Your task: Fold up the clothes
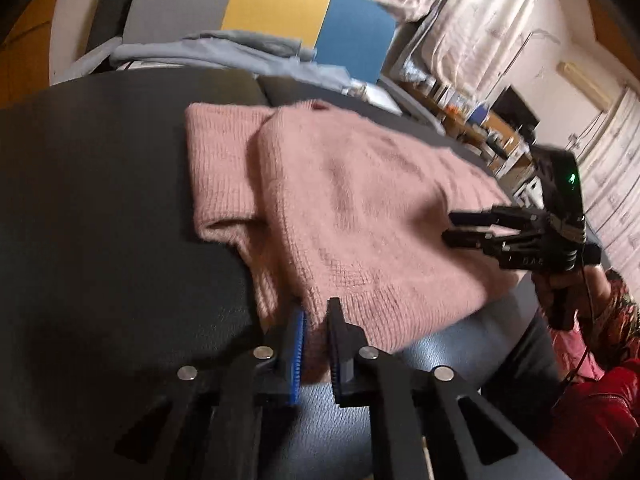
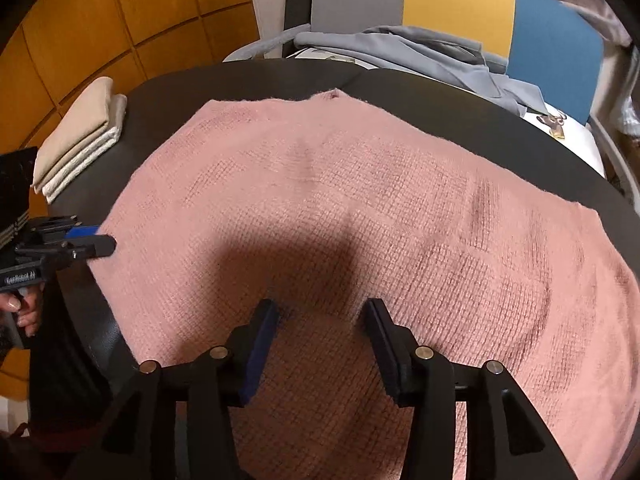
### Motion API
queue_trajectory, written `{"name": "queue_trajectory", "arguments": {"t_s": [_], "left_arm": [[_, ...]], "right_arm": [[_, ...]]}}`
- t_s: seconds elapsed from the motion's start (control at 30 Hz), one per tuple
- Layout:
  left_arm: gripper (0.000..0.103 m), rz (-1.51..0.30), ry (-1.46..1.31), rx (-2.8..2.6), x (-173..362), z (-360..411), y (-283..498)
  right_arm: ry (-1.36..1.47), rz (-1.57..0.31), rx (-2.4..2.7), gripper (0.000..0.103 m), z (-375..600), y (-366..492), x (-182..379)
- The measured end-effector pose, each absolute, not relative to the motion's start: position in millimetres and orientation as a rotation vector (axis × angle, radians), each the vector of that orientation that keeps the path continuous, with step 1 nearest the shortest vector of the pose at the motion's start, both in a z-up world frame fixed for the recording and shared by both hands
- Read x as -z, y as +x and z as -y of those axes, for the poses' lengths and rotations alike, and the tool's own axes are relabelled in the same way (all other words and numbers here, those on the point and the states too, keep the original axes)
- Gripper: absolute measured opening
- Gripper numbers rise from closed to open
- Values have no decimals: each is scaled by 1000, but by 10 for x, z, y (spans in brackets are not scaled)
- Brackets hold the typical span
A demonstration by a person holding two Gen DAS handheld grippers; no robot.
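Leftmost, folded cream towels (image 2: 80, 136) sit near the table (image 2: 168, 92) edge, then the left gripper (image 1: 316, 312) clamps the hem of the pink sweater (image 2: 340, 208) spread across it, while the right gripper (image 2: 322, 308) hovers parted above the knit.

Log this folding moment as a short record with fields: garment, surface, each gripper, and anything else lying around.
garment: pink knit sweater, spread flat, one part folded over itself
surface: dark round table
left gripper: shut on the sweater's near hem
right gripper: open, over the sweater, gripping nothing
stack: folded beige and white towels at the table's edge
behind table: grey-blue garment heaped on a chair with a grey, yellow and blue back
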State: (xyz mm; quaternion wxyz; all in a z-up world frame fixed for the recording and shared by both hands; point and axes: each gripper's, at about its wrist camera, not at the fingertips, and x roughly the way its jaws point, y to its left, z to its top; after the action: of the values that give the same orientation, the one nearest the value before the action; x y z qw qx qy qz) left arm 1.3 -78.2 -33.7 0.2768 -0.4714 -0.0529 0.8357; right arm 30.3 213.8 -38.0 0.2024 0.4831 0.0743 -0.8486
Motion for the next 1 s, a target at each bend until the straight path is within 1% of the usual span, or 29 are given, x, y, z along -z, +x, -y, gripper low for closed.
{"name": "queue_trajectory", "arguments": {"t_s": [0.07, 0.23, 0.33, 0.37, 0.47, 0.5, 0.6, 0.7, 0.9, 0.97, 1.0], "left_arm": [[8, 100, -1291, -2218, 303, 775, 67], [9, 190, -1299, -2221, 340, 897, 134], [12, 245, -1303, -2221, 362, 970, 175], [15, 262, -1298, -2233, 355, 993, 187], [15, 321, -1258, -2306, 315, 1037, 210], [15, 343, -1254, -2309, 337, 1044, 216], [15, 410, -1241, -2314, 405, 1067, 235], [16, 478, -1227, -2319, 472, 1090, 254], [17, 613, -1198, -2324, 607, 1135, 293], [17, 620, -1194, -2331, 626, 1136, 299], [17, 596, -1194, -2341, 619, 1118, 306]], "right_arm": [[1360, -207, 2365, 50, -2165, 340, 374], [1377, -196, 2365, 53, -2184, 285, 385], [1375, -226, 2367, 53, -2161, 293, 336], [1360, -221, 2368, 53, -2159, 308, 285], [1240, -162, 2342, 53, -2076, 377, 72], [1193, -173, 2335, 53, -1995, 386, -7], [1128, -280, 2286, 53, -1648, 322, -121], [1137, -310, 2208, 53, -1289, 137, -117], [1257, -532, 2151, 52, -574, -222, 193], [1269, -518, 2145, 45, -514, -285, 251], [1264, -501, 2149, 23, -501, -304, 254]]}}
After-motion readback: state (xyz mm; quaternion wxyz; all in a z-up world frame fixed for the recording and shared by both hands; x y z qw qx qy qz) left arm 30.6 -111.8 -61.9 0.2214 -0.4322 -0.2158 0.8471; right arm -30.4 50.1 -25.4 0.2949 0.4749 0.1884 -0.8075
